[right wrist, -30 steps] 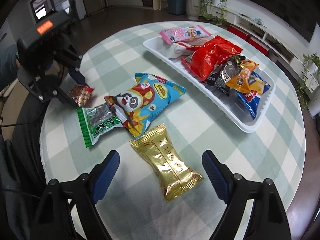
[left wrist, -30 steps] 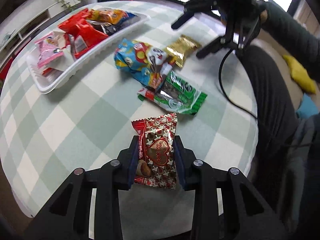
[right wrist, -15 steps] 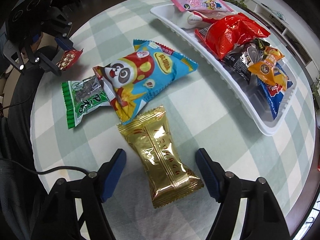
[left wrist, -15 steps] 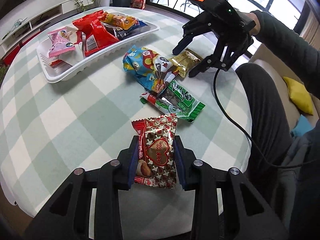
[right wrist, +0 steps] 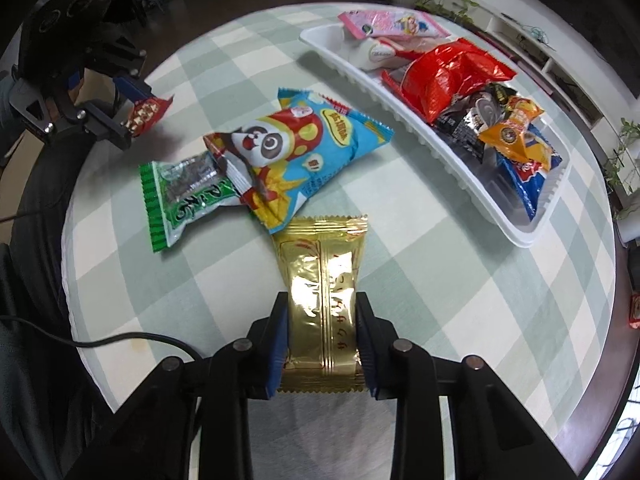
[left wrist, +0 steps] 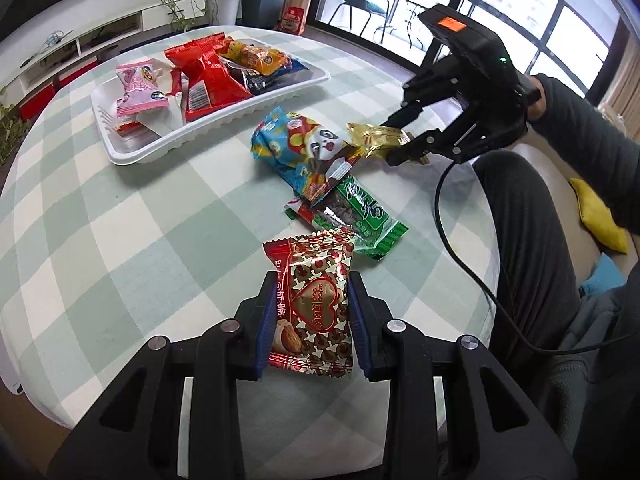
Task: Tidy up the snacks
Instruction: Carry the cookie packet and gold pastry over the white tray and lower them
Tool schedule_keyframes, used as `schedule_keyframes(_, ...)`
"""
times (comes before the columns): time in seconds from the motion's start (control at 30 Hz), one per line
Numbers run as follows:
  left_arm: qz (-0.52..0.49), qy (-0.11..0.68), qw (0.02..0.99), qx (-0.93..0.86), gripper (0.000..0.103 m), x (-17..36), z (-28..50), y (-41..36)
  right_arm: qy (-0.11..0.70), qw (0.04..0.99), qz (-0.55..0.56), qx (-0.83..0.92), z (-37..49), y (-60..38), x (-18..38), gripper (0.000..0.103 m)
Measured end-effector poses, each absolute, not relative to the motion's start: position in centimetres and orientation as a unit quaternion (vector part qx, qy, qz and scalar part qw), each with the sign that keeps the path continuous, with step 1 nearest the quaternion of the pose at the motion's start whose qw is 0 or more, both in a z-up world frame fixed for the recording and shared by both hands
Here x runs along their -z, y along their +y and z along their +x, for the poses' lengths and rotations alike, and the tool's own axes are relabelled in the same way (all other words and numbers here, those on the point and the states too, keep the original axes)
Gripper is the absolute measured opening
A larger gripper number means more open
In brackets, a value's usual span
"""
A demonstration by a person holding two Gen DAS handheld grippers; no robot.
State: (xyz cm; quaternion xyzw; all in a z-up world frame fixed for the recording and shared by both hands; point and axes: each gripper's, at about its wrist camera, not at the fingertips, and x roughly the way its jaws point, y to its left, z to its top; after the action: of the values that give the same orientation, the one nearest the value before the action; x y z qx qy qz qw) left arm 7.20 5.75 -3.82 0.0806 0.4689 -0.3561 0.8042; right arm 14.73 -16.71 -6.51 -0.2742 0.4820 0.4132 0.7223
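The round table [right wrist: 460,272], wearing a green-and-white checked cloth, is carrying everything. On its far side a long white tray [right wrist: 472,196] is lying, and it is holding a row of snacks: a pink packet [right wrist: 396,24] is overhanging one end, a white-and-red packet [right wrist: 384,54] is sitting beside it, a big red bag [right wrist: 448,76] is bulging in the middle, a black packet [right wrist: 468,124] is tucked next to that, an orange packet [right wrist: 516,132] is lying on top, and a blue packet [right wrist: 528,176] is filling the other end.

On the bare cloth, apart from the tray, a blue panda bag [right wrist: 304,160] is lying with one end overlapping a green seaweed packet [right wrist: 184,200].

The left tongs [left wrist: 313,320] are pinching a red heart-printed almond packet [left wrist: 312,304] by its sides, near the table's edge on the person's side; from the right wrist view it is being held just above the cloth. The right tongs [right wrist: 321,340] are pressed against both sides of a gold packet [right wrist: 324,280], whose far end is reaching the corner of the blue panda bag; whether it is touching the cloth I cannot tell.
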Motion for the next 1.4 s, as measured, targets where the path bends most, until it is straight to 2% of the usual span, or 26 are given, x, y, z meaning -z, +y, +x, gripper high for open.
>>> schedule_keyframes(0.2,0.047,0.454,0.820,0.345,0.030,3.1,7.1,6.8,0.439,0.790,-0.143,-0.404,13.4,-19.7,3.5,0.033)
schedule_keyframes(0.67,-0.038,0.401,0.863,0.306,0.030,-0.7,10.3,9.0,0.408,0.857,0.043,-0.310,17.7,-24.9,0.2,0.033)
schedule_keyframes(1.1,-0.087,0.345,0.905,0.234,0.030,-7.4,21.7,7.5,0.338,0.905,0.102,-0.237,24.4,-21.8,-6.0,0.033)
schedule_keyframes(1.23,-0.078,0.357,0.905,0.218,0.030,-7.1,25.3,5.8,0.350,0.901,0.090,-0.239,26.7,-18.9,-5.1,0.033)
schedule_keyframes(1.4,-0.068,0.382,0.899,0.205,0.031,-4.0,28.3,4.1,0.391,0.890,0.067,-0.222,29.2,-16.2,-1.4,0.033)
